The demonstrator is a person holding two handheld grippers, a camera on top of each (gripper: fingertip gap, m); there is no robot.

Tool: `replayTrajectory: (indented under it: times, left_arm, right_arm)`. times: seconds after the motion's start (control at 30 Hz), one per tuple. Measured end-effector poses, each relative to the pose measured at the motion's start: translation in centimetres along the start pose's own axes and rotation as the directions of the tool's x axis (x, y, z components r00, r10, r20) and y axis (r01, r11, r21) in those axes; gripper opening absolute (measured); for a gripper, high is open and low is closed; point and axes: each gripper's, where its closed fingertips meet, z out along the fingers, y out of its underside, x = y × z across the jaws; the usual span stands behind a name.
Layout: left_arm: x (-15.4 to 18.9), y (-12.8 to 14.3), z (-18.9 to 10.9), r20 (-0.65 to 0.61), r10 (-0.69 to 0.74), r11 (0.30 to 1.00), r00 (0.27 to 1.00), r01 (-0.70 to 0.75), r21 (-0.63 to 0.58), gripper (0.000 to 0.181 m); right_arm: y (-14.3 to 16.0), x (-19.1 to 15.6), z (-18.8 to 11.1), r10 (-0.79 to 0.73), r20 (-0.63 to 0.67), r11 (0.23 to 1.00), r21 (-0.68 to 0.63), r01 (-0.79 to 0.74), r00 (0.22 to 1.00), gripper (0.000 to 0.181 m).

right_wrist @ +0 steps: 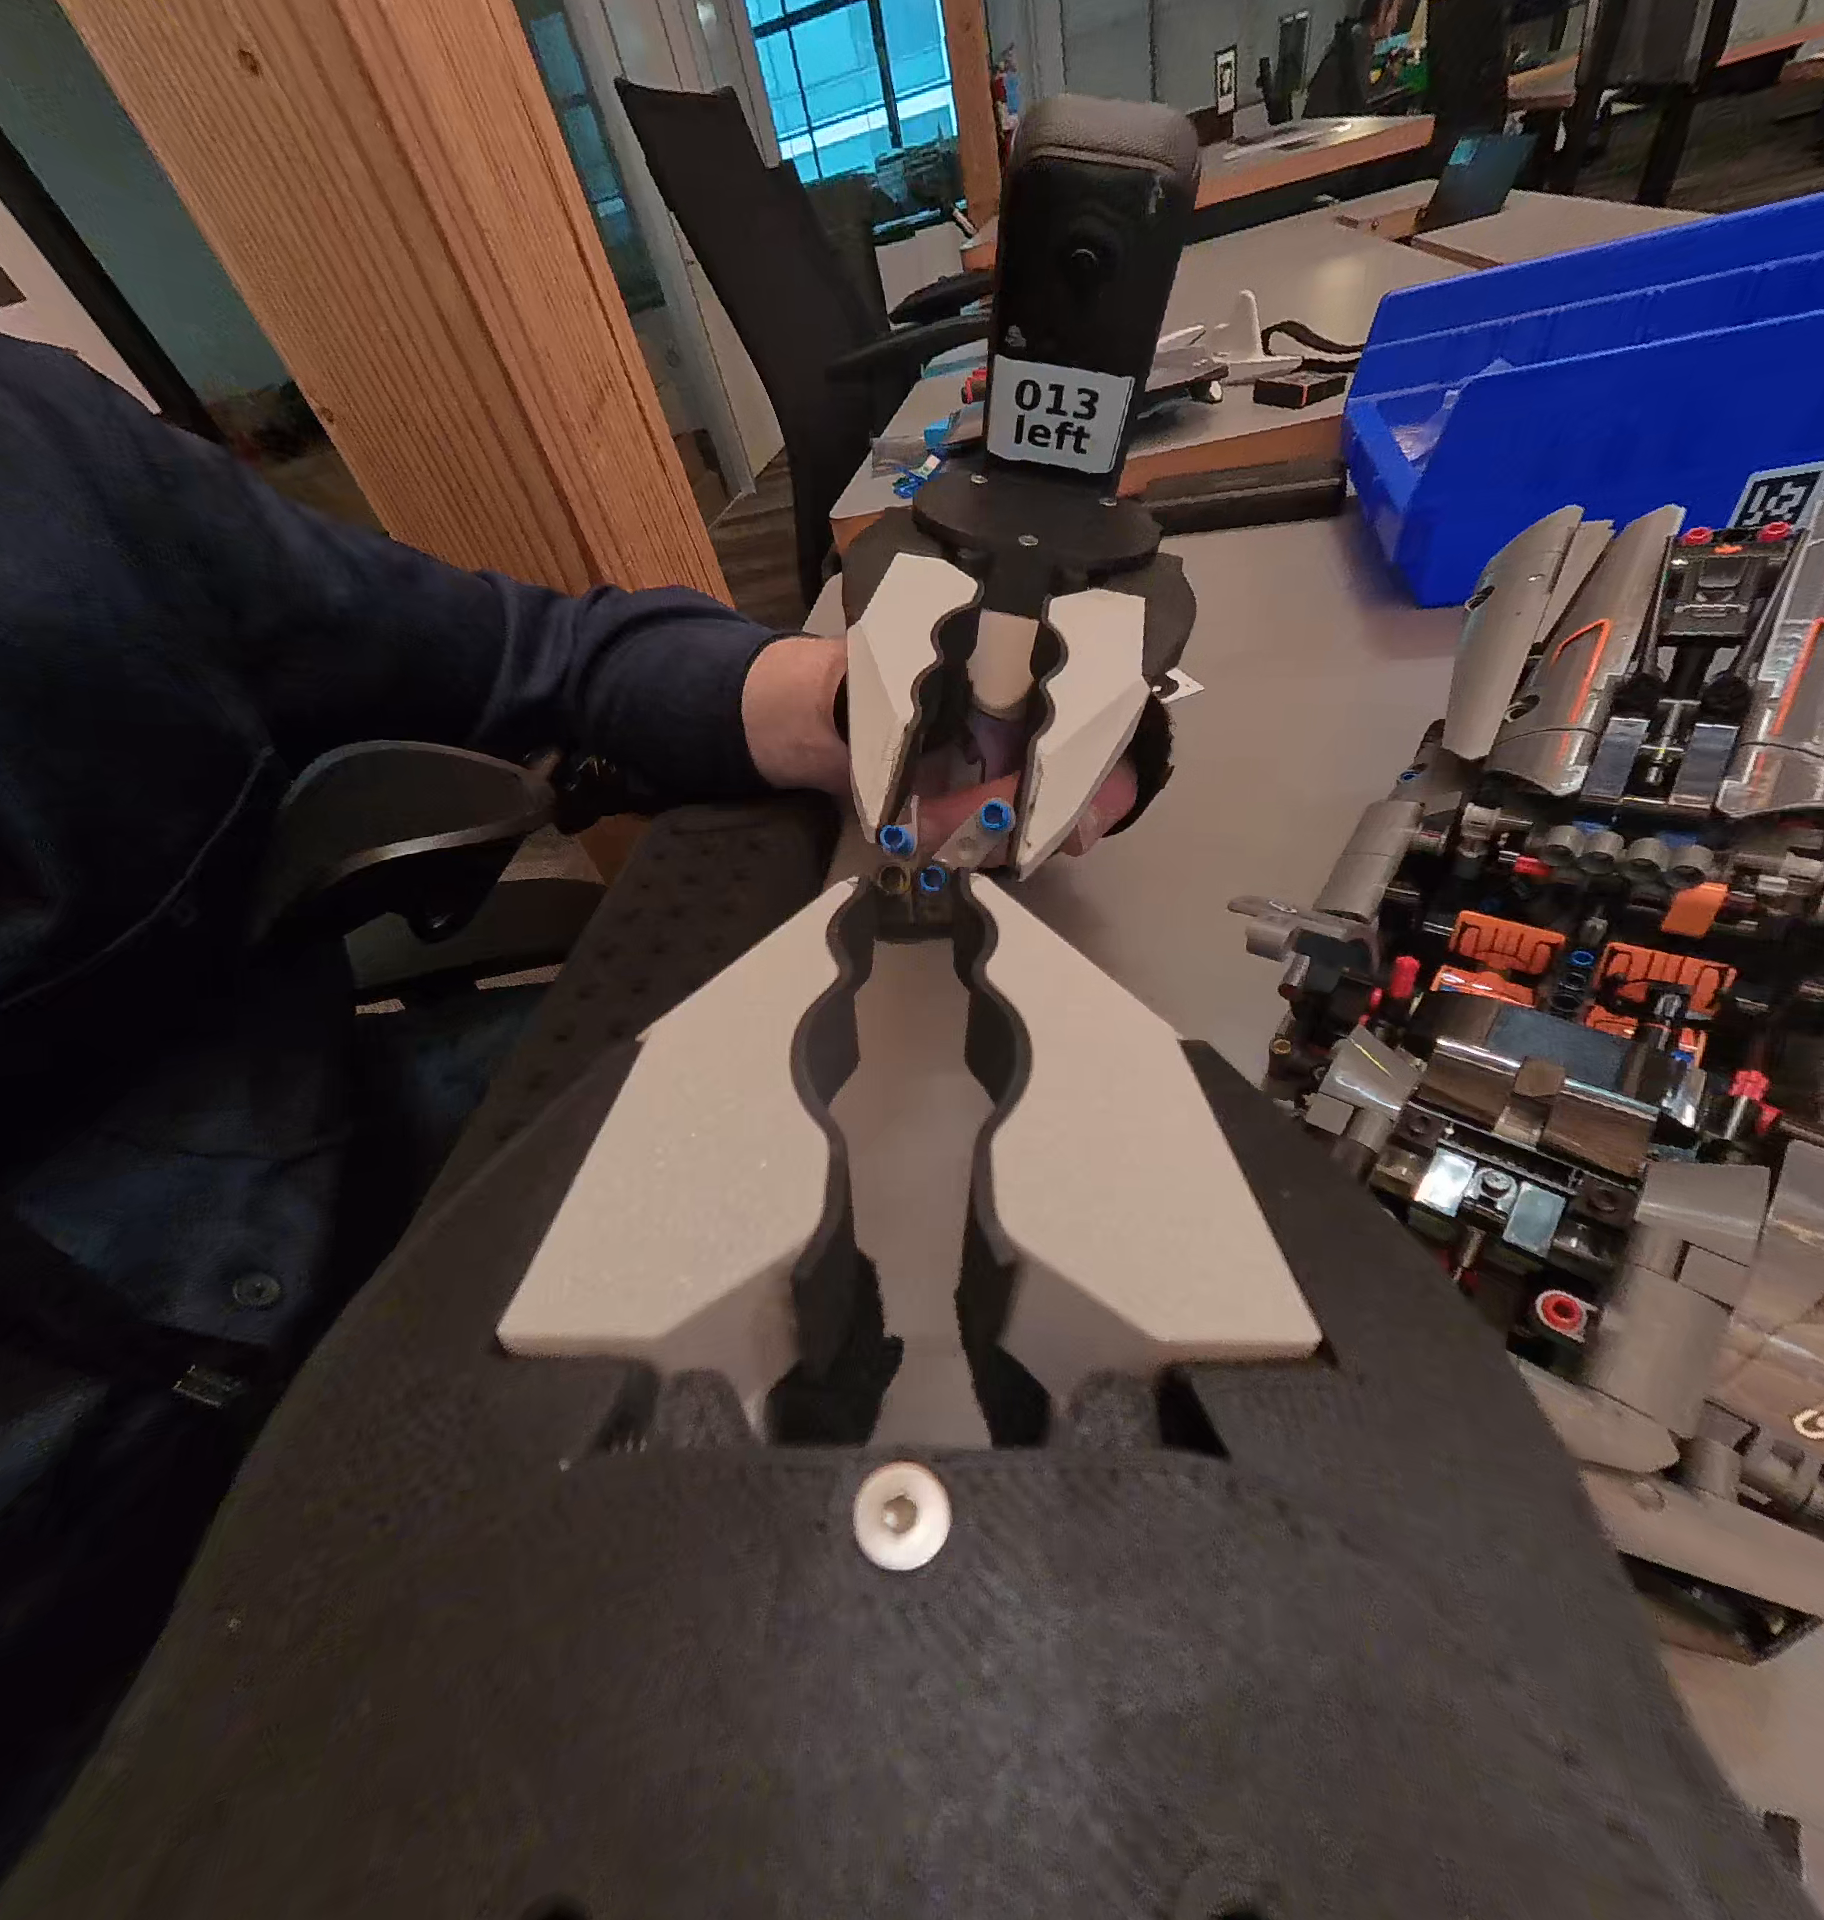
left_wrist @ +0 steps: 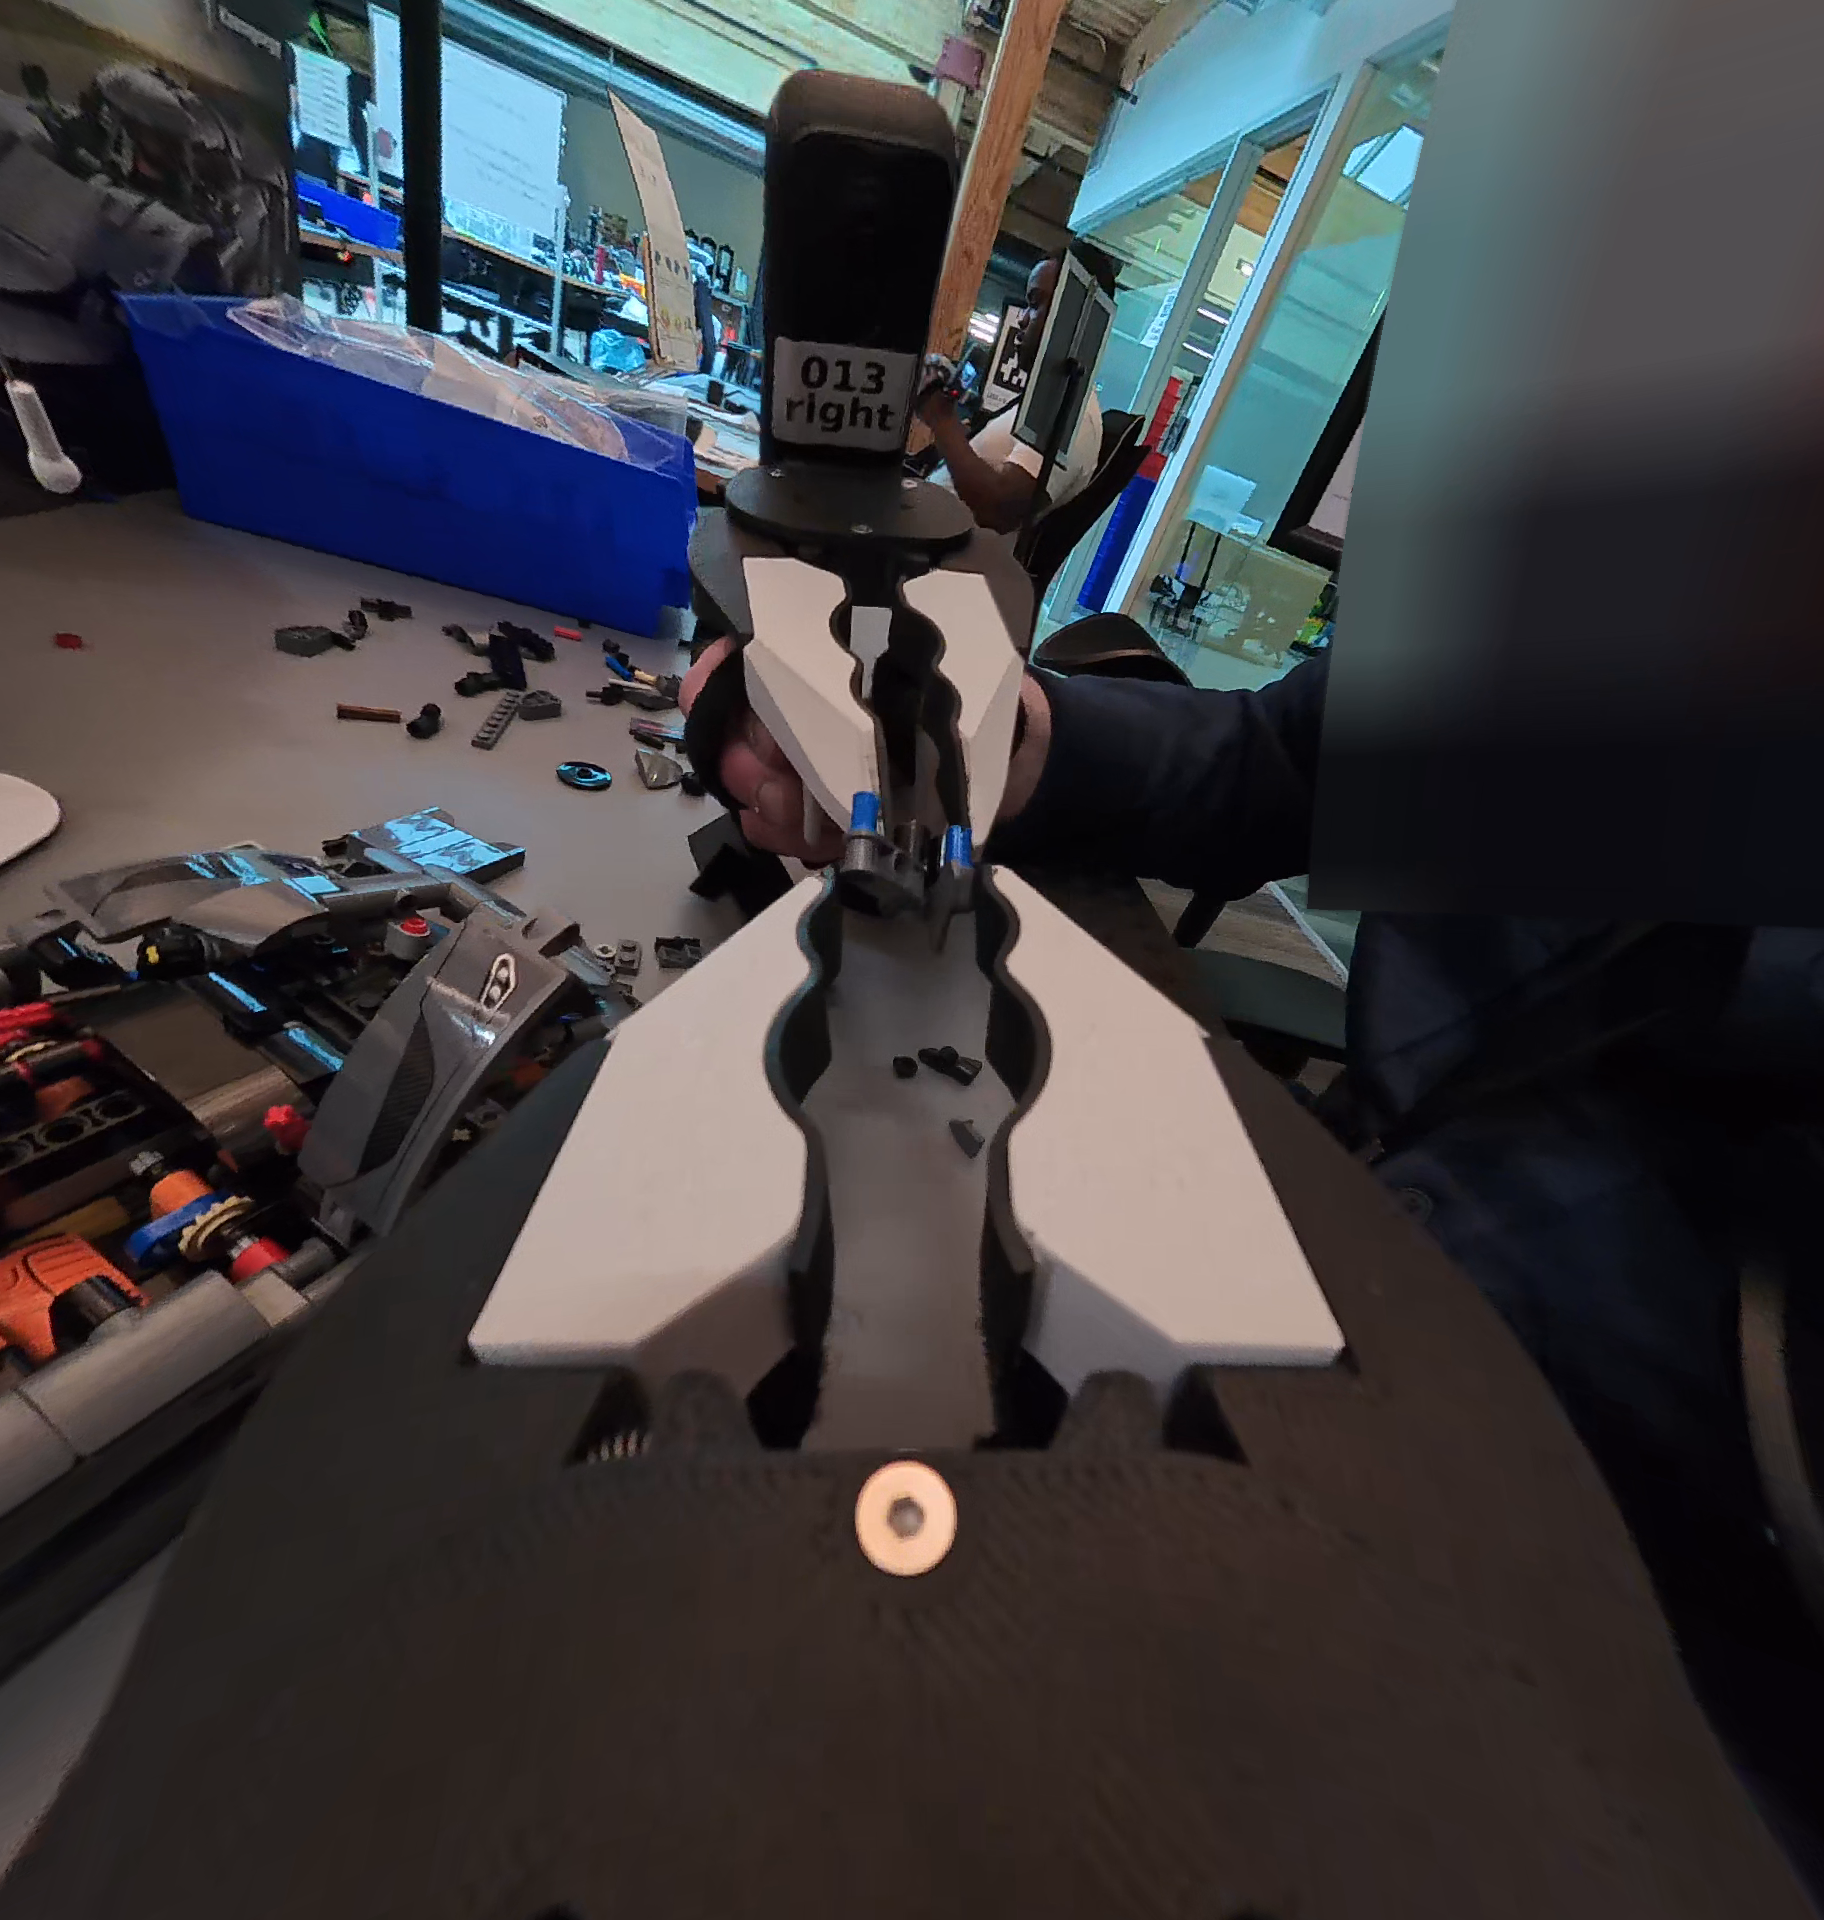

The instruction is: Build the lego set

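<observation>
At frame centre, the left gripper and right gripper both clench one small grey-and-blue pin assembly tip to tip above the bench — best pressed squarely, without twisting.

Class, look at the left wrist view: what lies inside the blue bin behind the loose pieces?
The blue bin holds crumpled clear plastic bags rising above its rim; anything beneath them is hidden by the wall.
</observation>
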Motion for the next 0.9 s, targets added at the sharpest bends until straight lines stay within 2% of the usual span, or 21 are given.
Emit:
replayTrajectory:
  times: [0.23, 0.53, 0.77, 0.9]
  left_arm:
    - [0.1, -0.2, 0.0, 0.058, 0.110, 0.994, 0.992, -0.109, -0.010, 0.021]
    - [-0.2, -0.5, -0.1, 0.170, 0.268, 0.964, 0.948, -0.264, -0.046, 0.012]
    - [-0.7, -0.5, -0.3, 0.169, 0.222, 0.975, 0.960, -0.219, -0.037, 0.012]
    - [-0.8, -0.7, -0.6, 0.160, 0.195, 0.981, 0.968, -0.196, -0.013, 0.006]
  right_arm:
    - [0.0, 0.0, 0.0, 0.011, 0.003, 1.000, 0.002, -0.011, 1.000, 0.013]
    - [0.0, 0.7, -0.2, 0.060, -0.009, 0.998, 0.022, -0.060, 0.998, 0.013]
    - [0.0, 1.1, -0.1, 0.002, -0.075, 1.000, -0.001, -0.003, 0.997, 0.013]
    - [-0.1, 1.2, -0.1, -0.006, -0.083, 1.000, -0.002, 0.006, 0.997, 0.013]
